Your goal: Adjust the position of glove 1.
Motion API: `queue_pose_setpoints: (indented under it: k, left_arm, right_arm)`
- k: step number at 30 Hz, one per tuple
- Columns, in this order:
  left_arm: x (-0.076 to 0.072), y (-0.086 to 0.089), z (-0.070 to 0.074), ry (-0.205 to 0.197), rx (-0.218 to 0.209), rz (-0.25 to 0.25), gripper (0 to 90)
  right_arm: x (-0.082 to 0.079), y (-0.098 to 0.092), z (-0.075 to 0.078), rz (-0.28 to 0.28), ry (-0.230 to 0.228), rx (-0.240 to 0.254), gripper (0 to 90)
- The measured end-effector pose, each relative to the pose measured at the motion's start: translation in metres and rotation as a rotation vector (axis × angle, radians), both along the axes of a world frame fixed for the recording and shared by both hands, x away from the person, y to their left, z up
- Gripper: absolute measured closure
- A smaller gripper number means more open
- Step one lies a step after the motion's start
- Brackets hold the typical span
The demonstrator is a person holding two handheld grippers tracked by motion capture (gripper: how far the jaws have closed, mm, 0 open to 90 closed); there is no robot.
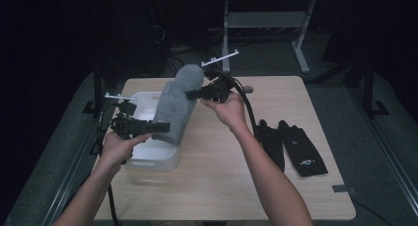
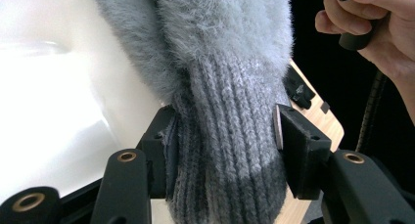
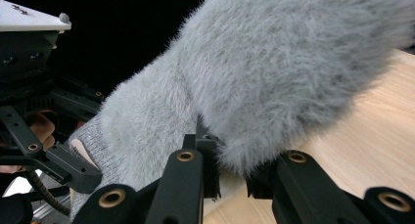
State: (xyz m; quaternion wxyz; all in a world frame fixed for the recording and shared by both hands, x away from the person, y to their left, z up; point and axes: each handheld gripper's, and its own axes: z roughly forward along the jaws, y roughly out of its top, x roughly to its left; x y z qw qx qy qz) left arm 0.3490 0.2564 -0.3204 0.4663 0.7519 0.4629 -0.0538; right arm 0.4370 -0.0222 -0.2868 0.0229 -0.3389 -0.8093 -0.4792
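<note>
We hold the grey fuzzy mitten (image 1: 175,105) aloft over the white bin (image 1: 148,159), left gripper (image 1: 156,127) clamping its ribbed cuff, right gripper (image 1: 193,94) pinching its fluffy tip, both forearms raised.

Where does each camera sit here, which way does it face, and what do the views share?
High view: above the person's side, facing forward and down on the table; both forearms and tools show.
Left gripper view: on the left tool, facing along its jaws at the grey mitten's ribbed cuff.
Right gripper view: on the right tool, at the fluffy end.
All share the mitten.
</note>
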Motion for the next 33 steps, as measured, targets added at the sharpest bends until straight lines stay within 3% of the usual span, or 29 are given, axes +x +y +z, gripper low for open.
queue_pose_setpoints:
  k: [7, 17, 33]
  left_arm:
    - [0.001, 0.011, 0.005, -0.008, 0.02, 0.011, 46.9]
    - [0.0, 0.02, -0.002, 0.005, 0.029, 0.048, 46.3]
    - [0.007, 0.036, -0.027, 0.061, 0.054, 0.091, 45.5]
  right_arm:
    - [0.002, 0.011, 0.003, 0.005, -0.005, 0.006, 78.7]
    - [0.008, 0.026, -0.006, 0.016, 0.011, 0.0, 78.6]
    - [0.023, 0.054, -0.031, 0.023, 0.057, -0.025, 78.6]
